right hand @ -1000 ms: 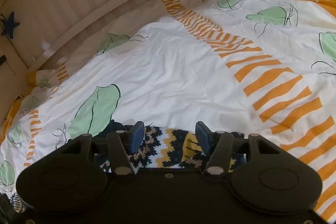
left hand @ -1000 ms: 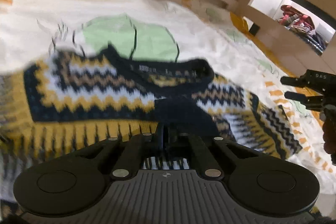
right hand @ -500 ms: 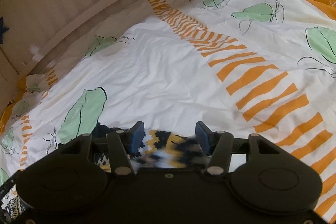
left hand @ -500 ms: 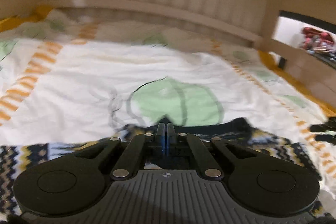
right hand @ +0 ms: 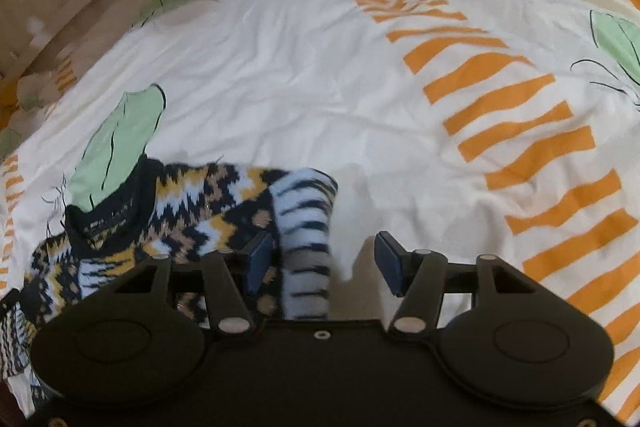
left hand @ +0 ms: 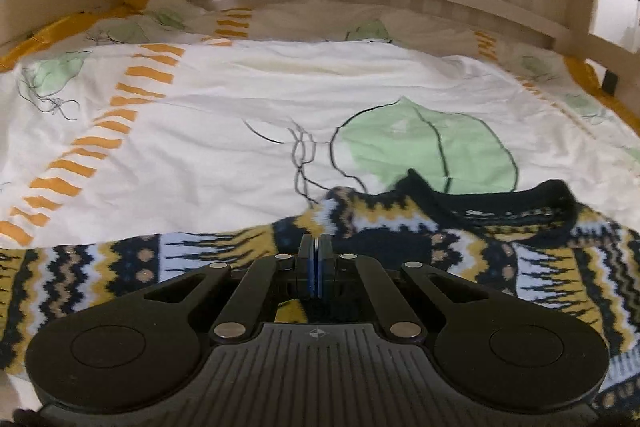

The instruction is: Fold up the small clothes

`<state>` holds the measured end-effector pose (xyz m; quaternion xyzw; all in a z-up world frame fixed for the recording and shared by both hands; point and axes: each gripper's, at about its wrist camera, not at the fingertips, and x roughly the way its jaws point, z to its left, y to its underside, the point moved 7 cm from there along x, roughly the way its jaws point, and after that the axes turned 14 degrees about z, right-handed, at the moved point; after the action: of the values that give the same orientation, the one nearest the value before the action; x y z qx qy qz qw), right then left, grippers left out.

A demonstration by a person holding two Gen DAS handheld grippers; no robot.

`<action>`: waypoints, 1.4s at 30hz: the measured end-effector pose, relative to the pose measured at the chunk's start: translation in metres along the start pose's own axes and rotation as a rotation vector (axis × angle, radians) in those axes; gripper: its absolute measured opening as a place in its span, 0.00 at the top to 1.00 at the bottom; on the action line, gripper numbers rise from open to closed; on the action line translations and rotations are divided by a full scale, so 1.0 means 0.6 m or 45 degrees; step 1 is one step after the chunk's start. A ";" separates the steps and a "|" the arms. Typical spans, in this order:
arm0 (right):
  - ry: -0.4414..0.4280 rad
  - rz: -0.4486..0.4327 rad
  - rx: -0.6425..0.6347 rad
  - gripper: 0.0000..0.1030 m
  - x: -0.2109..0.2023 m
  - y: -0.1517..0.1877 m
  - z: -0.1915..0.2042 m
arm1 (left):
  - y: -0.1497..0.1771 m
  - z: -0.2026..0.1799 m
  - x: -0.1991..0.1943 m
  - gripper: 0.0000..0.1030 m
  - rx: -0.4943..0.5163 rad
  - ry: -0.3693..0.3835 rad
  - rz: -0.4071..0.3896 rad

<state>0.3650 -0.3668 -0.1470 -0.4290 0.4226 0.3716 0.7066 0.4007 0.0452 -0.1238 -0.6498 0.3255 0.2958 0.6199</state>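
Now the navy, mustard and white zigzag-knit sweater (right hand: 192, 215) lies on the leaf-printed white bedsheet (right hand: 320, 99), its pale sleeve running between the spread right gripper (right hand: 324, 259), while the left gripper (left hand: 316, 267) is pressed together over its body, holding what I cannot tell.

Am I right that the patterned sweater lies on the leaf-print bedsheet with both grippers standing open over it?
Not quite: the left gripper is shut, its pads pressed together in the left wrist view. Only the right gripper stands open over the sweater on the bedsheet.
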 end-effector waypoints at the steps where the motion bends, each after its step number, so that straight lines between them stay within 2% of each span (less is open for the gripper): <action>1: 0.000 0.008 -0.007 0.39 0.002 0.001 0.003 | 0.002 0.001 0.005 0.99 -0.003 0.009 0.021; 5: -0.005 0.051 -0.061 0.39 0.015 0.011 0.019 | 0.012 -0.004 0.027 0.96 0.003 0.034 0.120; 6: 0.000 0.058 -0.088 0.44 0.018 0.013 0.024 | 0.015 -0.004 0.029 0.96 0.003 0.039 0.129; 7: 0.006 0.063 -0.119 0.65 0.020 0.014 0.031 | 0.017 -0.005 0.031 0.96 0.001 0.044 0.141; 8: 0.012 0.065 -0.148 0.78 0.022 0.016 0.038 | 0.019 -0.005 0.031 0.95 -0.004 0.047 0.148; 9: 0.027 0.055 -0.187 0.84 0.020 0.018 0.045 | 0.019 -0.004 0.030 0.95 -0.012 0.053 0.146; 11: 0.092 0.014 -0.272 0.86 0.013 0.019 0.060 | 0.017 -0.002 0.024 0.92 -0.029 0.057 0.128; 12: 0.128 -0.023 -0.311 0.87 0.006 0.019 0.066 | 0.014 0.000 0.020 0.86 -0.038 0.061 0.108; 13: 0.164 -0.057 -0.345 0.87 -0.002 0.019 0.070 | 0.012 0.001 0.017 0.75 -0.042 0.061 0.095; 15: 0.252 -0.070 -0.369 0.87 -0.004 0.017 0.065 | 0.010 0.009 0.016 0.61 -0.060 0.056 0.079; 17: 0.315 -0.052 -0.374 0.87 0.005 0.018 0.056 | 0.007 0.020 0.019 0.60 -0.096 0.053 0.084; 20: 0.313 -0.022 -0.379 0.86 0.015 0.019 0.054 | 0.002 0.045 0.026 0.59 -0.161 0.063 0.107; 22: 0.289 -0.034 -0.372 0.81 0.012 0.016 0.056 | -0.004 0.064 0.028 0.56 -0.198 0.046 0.102; 25: 0.243 -0.025 -0.331 0.77 0.014 0.012 0.051 | -0.015 0.092 0.033 0.50 -0.197 -0.050 0.051; 28: 0.238 -0.020 -0.321 0.75 0.015 0.014 0.051 | -0.015 0.109 0.057 0.49 -0.194 -0.118 0.063; 29: 0.240 -0.021 -0.325 0.75 0.015 0.014 0.052 | -0.013 0.111 0.067 0.48 -0.185 -0.119 0.086; 31: 0.239 -0.022 -0.331 0.70 0.015 0.016 0.057 | -0.010 0.105 0.087 0.39 -0.138 -0.118 0.136; 33: 0.233 -0.013 -0.338 0.64 0.018 0.019 0.060 | -0.011 0.090 0.099 0.36 -0.037 -0.140 0.133; 37: 0.232 -0.010 -0.337 0.64 0.019 0.020 0.061 | -0.017 0.076 0.111 0.34 0.099 -0.120 0.143; 40: 0.219 -0.004 -0.320 0.63 0.020 0.019 0.058 | -0.015 0.086 0.118 0.32 0.090 -0.075 0.163; 42: 0.222 -0.003 -0.320 0.63 0.022 0.020 0.059 | -0.014 0.090 0.123 0.35 0.061 -0.047 0.151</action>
<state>0.3691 -0.3279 -0.1530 -0.5453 0.4319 0.3820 0.6084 0.4533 0.0952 -0.1798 -0.6089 0.3591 0.3361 0.6224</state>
